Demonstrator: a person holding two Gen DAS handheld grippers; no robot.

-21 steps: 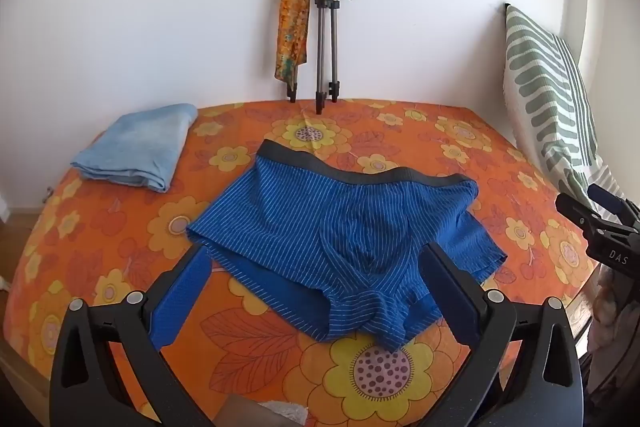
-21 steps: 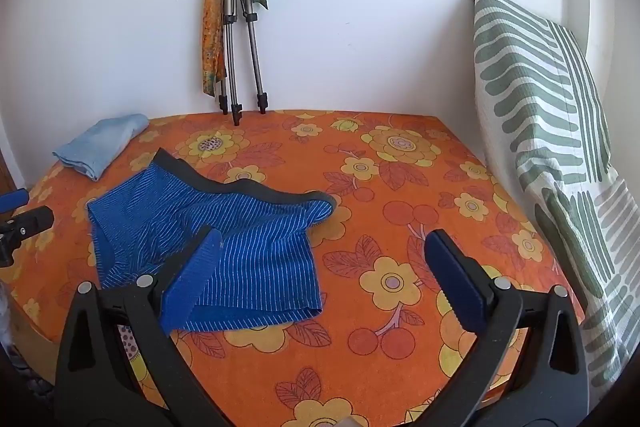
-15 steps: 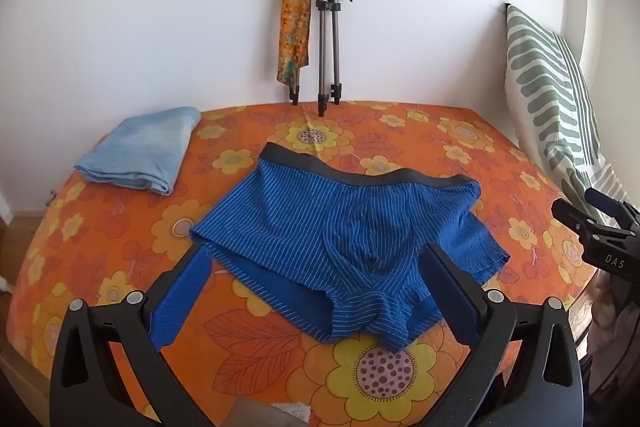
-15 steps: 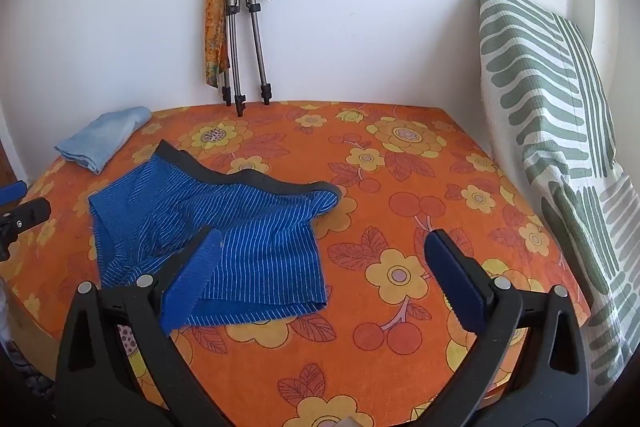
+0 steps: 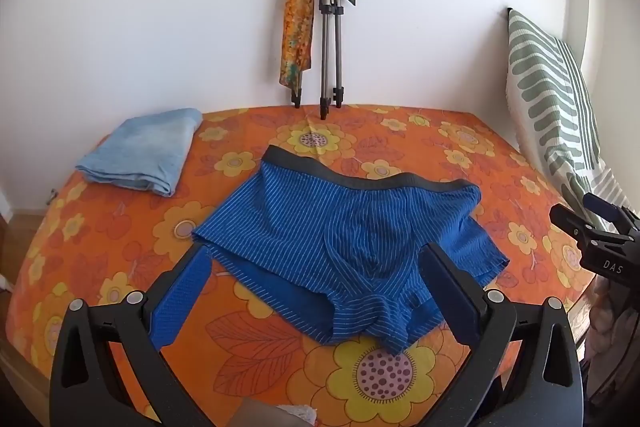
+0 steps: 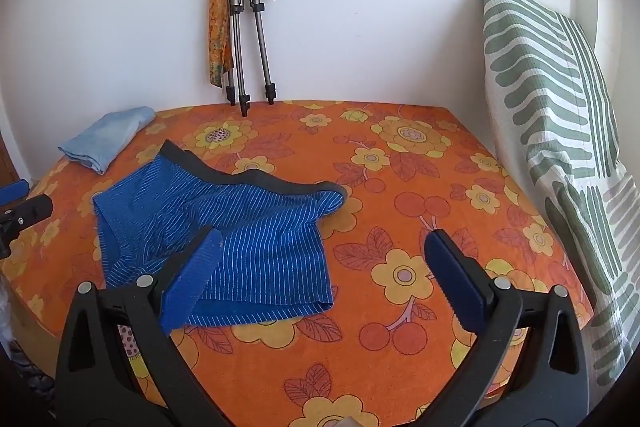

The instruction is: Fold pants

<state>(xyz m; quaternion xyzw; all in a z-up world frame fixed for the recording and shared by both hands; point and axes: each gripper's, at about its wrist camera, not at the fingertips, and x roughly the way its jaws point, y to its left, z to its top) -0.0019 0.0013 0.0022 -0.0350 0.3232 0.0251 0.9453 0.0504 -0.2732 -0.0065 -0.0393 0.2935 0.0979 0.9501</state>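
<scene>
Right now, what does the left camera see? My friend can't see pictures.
Blue striped shorts lie flat and unfolded on an orange flowery cloth, with the open left claw hovering in front. A folded light-blue towel sits at back left, and a tripod leans against the wall.

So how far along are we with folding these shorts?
Barely started. Done: the blue striped shorts lie spread flat on the orange flowered cloth, waistband away from us. In hand: nothing; the left gripper and right gripper are both open and hold no fabric. Left: every fold.
</scene>
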